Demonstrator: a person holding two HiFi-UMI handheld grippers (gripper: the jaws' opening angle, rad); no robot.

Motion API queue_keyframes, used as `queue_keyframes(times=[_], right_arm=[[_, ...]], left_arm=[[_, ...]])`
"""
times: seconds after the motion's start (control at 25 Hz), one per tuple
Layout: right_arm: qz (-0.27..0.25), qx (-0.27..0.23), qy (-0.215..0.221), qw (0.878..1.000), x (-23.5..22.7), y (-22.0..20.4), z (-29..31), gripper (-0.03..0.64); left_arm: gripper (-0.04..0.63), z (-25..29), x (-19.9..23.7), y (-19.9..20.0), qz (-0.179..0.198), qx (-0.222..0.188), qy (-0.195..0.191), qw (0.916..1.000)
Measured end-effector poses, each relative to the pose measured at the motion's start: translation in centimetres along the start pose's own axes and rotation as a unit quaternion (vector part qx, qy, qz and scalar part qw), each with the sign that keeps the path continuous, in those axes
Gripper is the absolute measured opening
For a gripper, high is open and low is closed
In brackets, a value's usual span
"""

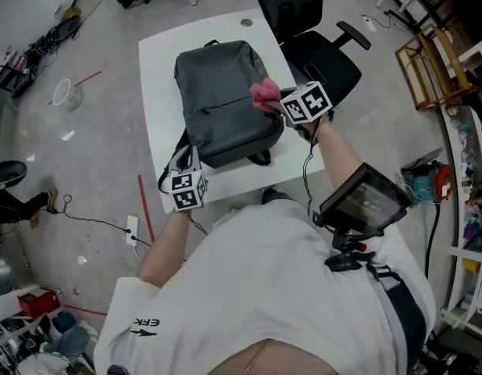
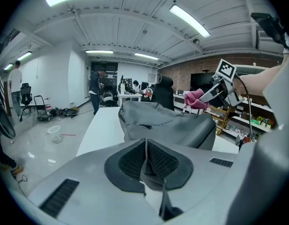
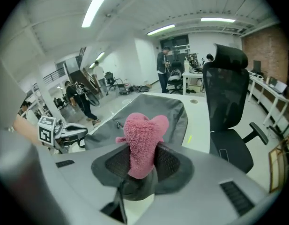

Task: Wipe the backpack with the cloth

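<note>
— Where's the backpack?
— Flat on the white table. The right hand-held gripper pinches the pink cloth over its right side.
— And the left hand-held gripper?
— Jaws together, empty, by its near end.

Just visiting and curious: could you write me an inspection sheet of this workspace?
surface: white rectangular table.
job's things: grey fabric backpack lying flat on it; pink terry cloth held up.
clutter: clear plastic cup on the floor.
grippers: left claw shut, nothing between; right claw shut on the cloth.
cables: black cable by a white power strip.
surroundings: black office chair beside the table.
</note>
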State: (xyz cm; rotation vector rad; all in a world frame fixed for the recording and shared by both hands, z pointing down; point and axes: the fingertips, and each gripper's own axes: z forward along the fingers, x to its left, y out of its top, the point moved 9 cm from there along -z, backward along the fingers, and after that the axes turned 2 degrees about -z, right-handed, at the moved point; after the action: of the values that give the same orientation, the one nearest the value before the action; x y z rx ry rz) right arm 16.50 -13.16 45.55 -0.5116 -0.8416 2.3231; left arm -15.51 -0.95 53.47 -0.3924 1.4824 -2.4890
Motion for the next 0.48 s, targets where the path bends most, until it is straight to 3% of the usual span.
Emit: queue_keyframes(times=[0.24,0.48], right_arm=[[0.029,-0.051,-0.059,0.997,-6.2,0.4,0.5,0.118],[0.026,-0.067,-0.055,0.996,-6.1,0.3,0.9,0.118]], left_arm=[[0.005,1.6,-0.8,0.3,-0.008,0.015,0.019,0.9997],[0.005,1.1,-1.1,0.1,-0.021,0.021,0.039,0.9988]])
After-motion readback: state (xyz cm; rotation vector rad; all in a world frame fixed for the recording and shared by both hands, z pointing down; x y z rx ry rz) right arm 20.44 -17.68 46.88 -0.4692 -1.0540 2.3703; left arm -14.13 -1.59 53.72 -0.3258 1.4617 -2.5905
